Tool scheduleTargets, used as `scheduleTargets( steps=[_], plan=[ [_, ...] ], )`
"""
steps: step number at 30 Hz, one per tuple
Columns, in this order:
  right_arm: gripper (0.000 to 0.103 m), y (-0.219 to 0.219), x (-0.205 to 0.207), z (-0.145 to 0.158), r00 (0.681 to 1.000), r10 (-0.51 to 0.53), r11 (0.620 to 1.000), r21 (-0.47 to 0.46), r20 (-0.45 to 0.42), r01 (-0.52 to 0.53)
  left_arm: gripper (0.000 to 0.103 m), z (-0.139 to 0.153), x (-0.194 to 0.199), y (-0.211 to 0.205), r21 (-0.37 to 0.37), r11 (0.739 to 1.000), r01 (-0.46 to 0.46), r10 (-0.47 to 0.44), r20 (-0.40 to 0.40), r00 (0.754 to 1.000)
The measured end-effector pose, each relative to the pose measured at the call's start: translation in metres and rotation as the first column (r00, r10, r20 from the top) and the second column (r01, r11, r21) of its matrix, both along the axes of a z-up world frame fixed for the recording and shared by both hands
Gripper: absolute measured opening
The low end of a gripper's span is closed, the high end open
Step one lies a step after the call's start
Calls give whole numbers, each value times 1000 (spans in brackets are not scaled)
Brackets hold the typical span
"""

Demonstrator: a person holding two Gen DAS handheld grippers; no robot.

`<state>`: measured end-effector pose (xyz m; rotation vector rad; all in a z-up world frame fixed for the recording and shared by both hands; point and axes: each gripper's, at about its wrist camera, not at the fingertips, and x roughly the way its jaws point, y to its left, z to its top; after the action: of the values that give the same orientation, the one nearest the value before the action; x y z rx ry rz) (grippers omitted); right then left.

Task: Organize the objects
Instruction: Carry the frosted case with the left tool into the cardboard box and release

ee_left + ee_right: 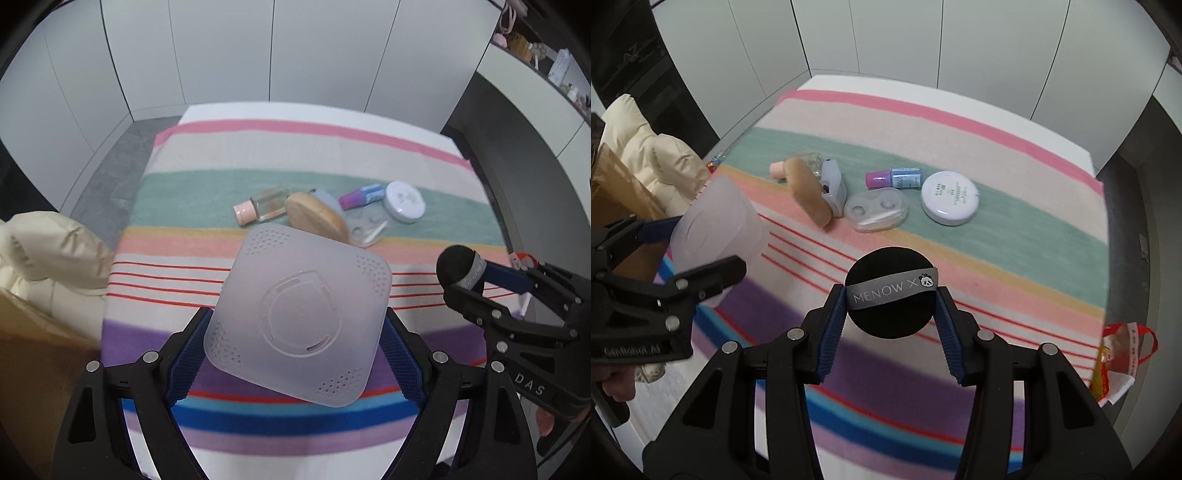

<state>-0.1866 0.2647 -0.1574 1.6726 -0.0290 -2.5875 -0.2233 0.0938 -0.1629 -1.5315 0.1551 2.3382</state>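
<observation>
Above the striped blanket (1015, 236), your right gripper (891, 295) is clamped on a black powder puff (886, 314) whose grey ribbon reads "MENOW X" with a panda logo. Your left gripper (295, 332) squeezes a frosted square container (299, 317); its body reads "GenRobot.AI".

On the blanket (1015, 229), the case (877, 212) lies between brush (809, 195) and jar (949, 203); tube (894, 179) behind.
</observation>
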Motion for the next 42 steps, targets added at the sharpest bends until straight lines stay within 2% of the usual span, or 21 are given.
scheduleTargets(
  steps=[11, 20, 23, 31, 35, 42],
  plan=[
    [50, 8, 56, 67, 997, -6, 1000, 11, -79, 6, 88, 76, 52, -11, 51, 999, -18, 23, -96, 995],
    [50, 9, 98, 118, 991, 3, 999, 46, -133, 3, 88, 120, 93, -25, 89, 996, -8, 23, -170, 985],
    [50, 8, 107, 129, 990, 5, 1000, 30, -139, -1, 88, 132, 102, -35, 107, 994, -12, 34, -200, 979],
    [50, -4, 106, 134, 989, 27, 1000, -1, -146, -27, 88, 146, 112, -53, 172, 985, -24, 63, -228, 972],
    [50, -10, 98, 140, 984, 32, 999, -19, -177, -36, 88, 139, 114, -59, 151, 988, -10, 48, -249, 967],
    [50, -39, 78, 134, 982, 65, 997, -19, -176, -69, 88, 126, 107, -91, 123, 989, -78, 105, -234, 966]
  ],
)
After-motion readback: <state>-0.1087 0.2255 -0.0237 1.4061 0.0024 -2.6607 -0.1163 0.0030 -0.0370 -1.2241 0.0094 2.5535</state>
